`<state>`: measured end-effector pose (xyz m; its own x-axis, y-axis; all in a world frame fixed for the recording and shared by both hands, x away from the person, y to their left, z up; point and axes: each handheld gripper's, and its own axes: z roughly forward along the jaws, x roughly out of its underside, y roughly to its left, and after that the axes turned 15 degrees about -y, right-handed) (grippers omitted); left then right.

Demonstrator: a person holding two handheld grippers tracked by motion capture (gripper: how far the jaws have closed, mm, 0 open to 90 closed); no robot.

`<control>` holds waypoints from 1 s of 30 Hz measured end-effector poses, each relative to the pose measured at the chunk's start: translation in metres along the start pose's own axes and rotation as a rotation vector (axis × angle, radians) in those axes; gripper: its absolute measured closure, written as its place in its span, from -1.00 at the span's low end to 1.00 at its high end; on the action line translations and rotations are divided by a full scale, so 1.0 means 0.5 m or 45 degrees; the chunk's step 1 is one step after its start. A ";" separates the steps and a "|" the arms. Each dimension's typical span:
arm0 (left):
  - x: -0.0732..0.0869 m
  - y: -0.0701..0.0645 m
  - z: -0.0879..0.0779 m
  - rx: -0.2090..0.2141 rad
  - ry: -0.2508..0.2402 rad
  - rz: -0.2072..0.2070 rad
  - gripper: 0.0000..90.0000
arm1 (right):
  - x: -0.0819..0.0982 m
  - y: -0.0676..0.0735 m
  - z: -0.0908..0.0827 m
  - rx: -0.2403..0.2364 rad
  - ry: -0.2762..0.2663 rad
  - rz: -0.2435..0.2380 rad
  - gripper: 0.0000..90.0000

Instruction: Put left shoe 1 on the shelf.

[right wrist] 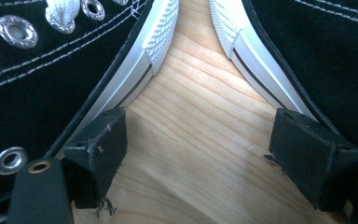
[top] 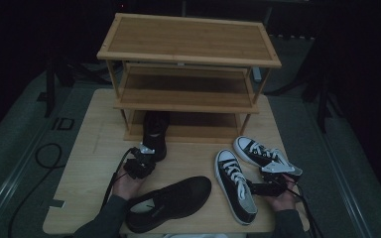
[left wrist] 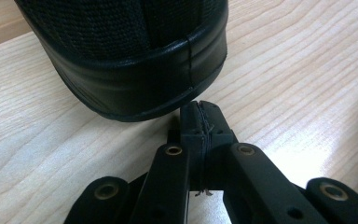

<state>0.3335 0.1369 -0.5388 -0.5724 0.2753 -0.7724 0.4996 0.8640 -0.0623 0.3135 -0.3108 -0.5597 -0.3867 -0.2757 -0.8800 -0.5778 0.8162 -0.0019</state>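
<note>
My left claw [left wrist: 200, 114]: jaws pressed together, nothing held, tips just at heel of black slip-on shoe [left wrist: 130, 56], which sits on pale wooden table [left wrist: 307, 70], toe under bamboo three-shelf rack [top: 188, 59]. My right claw [right wrist: 205, 154]: jaws wide, empty, between two black-and-white canvas sneakers [right wrist: 37, 70].

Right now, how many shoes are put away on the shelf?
One, nearly: a black shoe sits toe-first on the rack's bottom shelf, the shut left gripper at its heel. The open right gripper waits between the two laced sneakers. Those and the other black shoe remain on the table.
</note>
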 end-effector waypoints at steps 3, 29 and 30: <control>-0.002 0.003 0.006 -0.013 0.003 -0.001 0.99 | 0.000 0.000 0.000 0.000 0.000 0.000 -0.58; -0.064 0.039 0.073 -0.046 0.034 0.039 0.99 | 0.000 0.000 0.000 -0.001 0.000 0.000 -0.58; -0.066 0.042 0.076 -0.049 0.031 0.029 0.99 | 0.000 0.000 0.000 -0.001 0.000 0.000 -0.58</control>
<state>0.3878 0.1298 -0.5387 -0.5770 0.3050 -0.7576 0.4879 0.8727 -0.0203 0.3135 -0.3108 -0.5597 -0.3867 -0.2758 -0.8800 -0.5781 0.8160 -0.0017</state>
